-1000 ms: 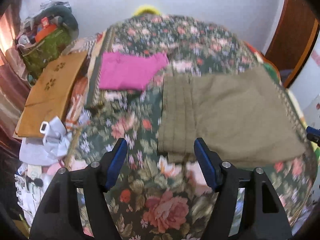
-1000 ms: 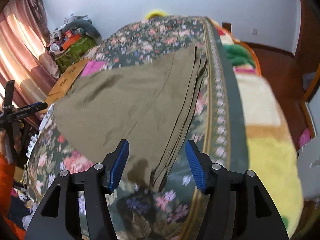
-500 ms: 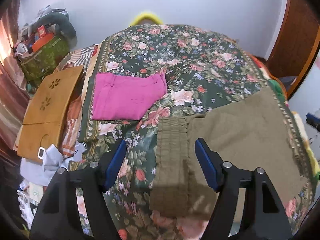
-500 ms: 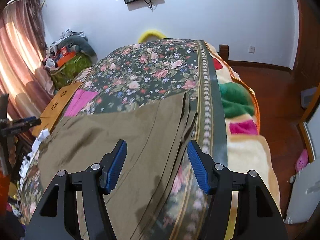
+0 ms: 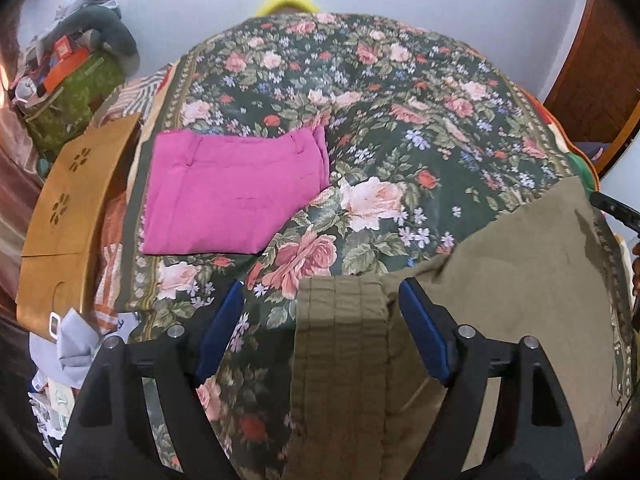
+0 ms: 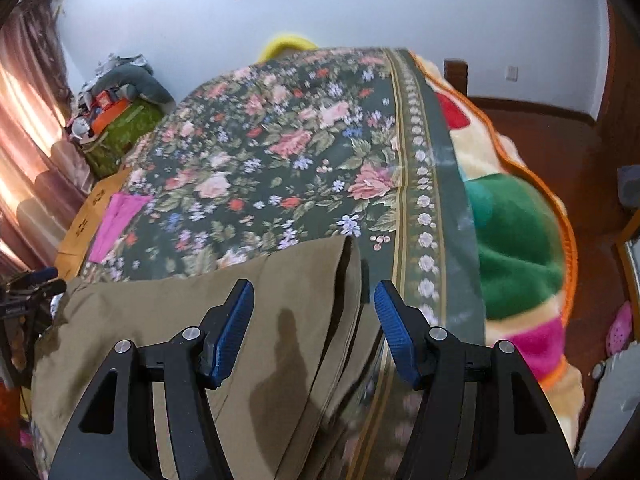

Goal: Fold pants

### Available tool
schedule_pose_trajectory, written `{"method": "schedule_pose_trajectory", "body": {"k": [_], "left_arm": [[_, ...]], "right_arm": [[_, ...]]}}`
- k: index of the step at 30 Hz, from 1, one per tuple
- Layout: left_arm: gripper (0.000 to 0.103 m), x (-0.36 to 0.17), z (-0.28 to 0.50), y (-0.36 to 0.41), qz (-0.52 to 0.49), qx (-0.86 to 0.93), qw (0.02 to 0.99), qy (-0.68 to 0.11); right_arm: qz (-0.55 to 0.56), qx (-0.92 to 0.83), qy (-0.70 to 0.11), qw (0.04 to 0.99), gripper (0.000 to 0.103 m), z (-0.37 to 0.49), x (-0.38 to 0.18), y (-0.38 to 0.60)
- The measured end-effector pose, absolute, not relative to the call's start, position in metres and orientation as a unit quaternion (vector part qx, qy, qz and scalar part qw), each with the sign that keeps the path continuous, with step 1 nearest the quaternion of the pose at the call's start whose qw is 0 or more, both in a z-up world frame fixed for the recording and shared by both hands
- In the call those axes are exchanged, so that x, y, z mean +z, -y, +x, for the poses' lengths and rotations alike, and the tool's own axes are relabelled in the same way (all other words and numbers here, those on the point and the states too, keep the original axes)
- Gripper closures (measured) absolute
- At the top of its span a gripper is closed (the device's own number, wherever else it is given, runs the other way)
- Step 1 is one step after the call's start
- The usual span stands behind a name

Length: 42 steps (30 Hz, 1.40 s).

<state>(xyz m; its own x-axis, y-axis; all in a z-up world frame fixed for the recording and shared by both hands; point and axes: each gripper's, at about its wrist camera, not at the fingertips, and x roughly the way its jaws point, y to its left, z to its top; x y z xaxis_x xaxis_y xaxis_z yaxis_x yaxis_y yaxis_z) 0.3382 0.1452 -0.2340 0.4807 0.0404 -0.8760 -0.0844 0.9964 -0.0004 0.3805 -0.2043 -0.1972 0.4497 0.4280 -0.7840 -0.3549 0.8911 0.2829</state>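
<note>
Only from the right wrist, olive pants (image 6: 280, 320) show stacked hem edges.

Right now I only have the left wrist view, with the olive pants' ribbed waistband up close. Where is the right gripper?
Observer: The right gripper hovers open over the olive pants, above their stacked fabric edges near the bed's side.
Operator: Anything pinched?
Observer: No, its pads appear clear of the cloth.
Operator: What's past that side?
Observer: A fleece blanket with green, red and pink patches shows from under the floral cover.
</note>
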Motion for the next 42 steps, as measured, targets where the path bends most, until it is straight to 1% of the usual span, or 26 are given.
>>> {"method": "schedule_pose_trajectory", "body": {"k": [4, 5, 6, 7, 8, 10, 11, 13, 15, 19, 23, 25, 27, 29, 30, 31, 32, 34, 35, 36, 37, 38, 40, 42], "left_arm": [[0.023, -0.250, 0.343, -0.149, -0.027, 0.033, 0.852, -0.521], [0.023, -0.252, 0.342, -0.149, -0.028, 0.032, 0.852, -0.522], [0.022, -0.254, 0.341, -0.148, -0.028, 0.031, 0.853, -0.521], [0.022, -0.256, 0.340, -0.148, -0.026, 0.031, 0.854, -0.519], [0.022, -0.257, 0.338, -0.148, -0.025, 0.031, 0.856, -0.515], [0.022, -0.257, 0.337, -0.148, -0.024, 0.036, 0.860, -0.509], [0.022, -0.256, 0.336, -0.148, -0.024, 0.042, 0.863, -0.503], [0.025, -0.255, 0.332, -0.147, -0.016, 0.057, 0.870, -0.490], [0.028, -0.256, 0.330, -0.145, -0.006, 0.066, 0.871, -0.487], [0.028, -0.257, 0.329, -0.140, 0.013, 0.081, 0.872, -0.482], [0.028, -0.255, 0.330, -0.146, -0.006, 0.074, 0.868, -0.492], [0.028, -0.249, 0.328, -0.149, -0.016, 0.069, 0.867, -0.494], [0.028, -0.243, 0.324, -0.149, -0.011, 0.074, 0.869, -0.489], [0.028, -0.232, 0.318, -0.147, 0.001, 0.078, 0.874, -0.480], [0.028, -0.225, 0.314, -0.146, 0.004, 0.076, 0.877, -0.475], [0.028, -0.220, 0.311, -0.145, 0.004, 0.072, 0.879, -0.472], [0.027, -0.215, 0.309, -0.144, 0.004, 0.069, 0.880, -0.470], [0.018, -0.205, 0.304, -0.142, 0.001, 0.065, 0.882, -0.466], [0.016, -0.199, 0.301, -0.140, -0.003, 0.061, 0.885, -0.461], [0.015, -0.194, 0.298, -0.139, -0.007, 0.057, 0.887, -0.458], [0.013, -0.189, 0.296, -0.137, -0.010, 0.053, 0.889, -0.455], [0.012, -0.184, 0.293, -0.135, -0.014, 0.050, 0.890, -0.453], [0.010, -0.176, 0.288, -0.131, -0.021, 0.042, 0.894, -0.445], [0.008, -0.168, 0.282, -0.127, -0.025, 0.034, 0.899, -0.435]], "right_arm": [[0.045, 0.229, -0.488, 0.841, 0.044, 0.398, -0.213, 0.201], [0.050, 0.230, -0.494, 0.837, 0.046, 0.402, -0.217, 0.201], [0.055, 0.233, -0.496, 0.835, 0.054, 0.404, -0.220, 0.200], [0.055, 0.234, -0.495, 0.835, 0.064, 0.406, -0.221, 0.200], [0.052, 0.235, -0.493, 0.836, 0.069, 0.407, -0.222, 0.199], [0.045, 0.234, -0.493, 0.837, 0.088, 0.408, -0.223, 0.197], [0.044, 0.238, -0.493, 0.835, 0.093, 0.409, -0.223, 0.196], [0.034, 0.240, -0.488, 0.839, 0.096, 0.409, -0.224, 0.194], [0.013, 0.237, -0.486, 0.841, 0.097, 0.408, -0.226, 0.192], [0.009, 0.225, -0.489, 0.843, 0.098, 0.412, -0.229, 0.194], [-0.006, 0.210, -0.488, 0.847, 0.098, 0.411, -0.225, 0.190], [-0.006, 0.197, -0.492, 0.848, 0.091, 0.409, -0.217, 0.191], [0.006, 0.193, -0.489, 0.851, 0.087, 0.406, -0.207, 0.194], [0.027, 0.207, -0.477, 0.854, 0.076, 0.399, -0.193, 0.198], [0.037, 0.211, -0.469, 0.857, 0.067, 0.394, -0.184, 0.200], [0.043, 0.215, -0.460, 0.860, 0.061, 0.388, -0.176, 0.200], [0.045, 0.223, -0.450, 0.863, 0.061, 0.382, -0.167, 0.199], [0.041, 0.243, -0.437, 0.865, 0.060, 0.369, -0.150, 0.194], [0.038, 0.254, -0.434, 0.864, 0.059, 0.363, -0.143, 0.190], [0.035, 0.267, -0.430, 0.862, 0.055, 0.356, -0.135, 0.185], [0.032, 0.277, -0.427, 0.860, 0.047, 0.351, -0.129, 0.180], [0.028, 0.289, -0.420, 0.859, 0.043, 0.343, -0.122, 0.173], [0.015, 0.308, -0.407, 0.860, 0.033, 0.330, -0.111, 0.161], [0.004, 0.331, -0.392, 0.858, 0.027, 0.316, -0.101, 0.147]]}}
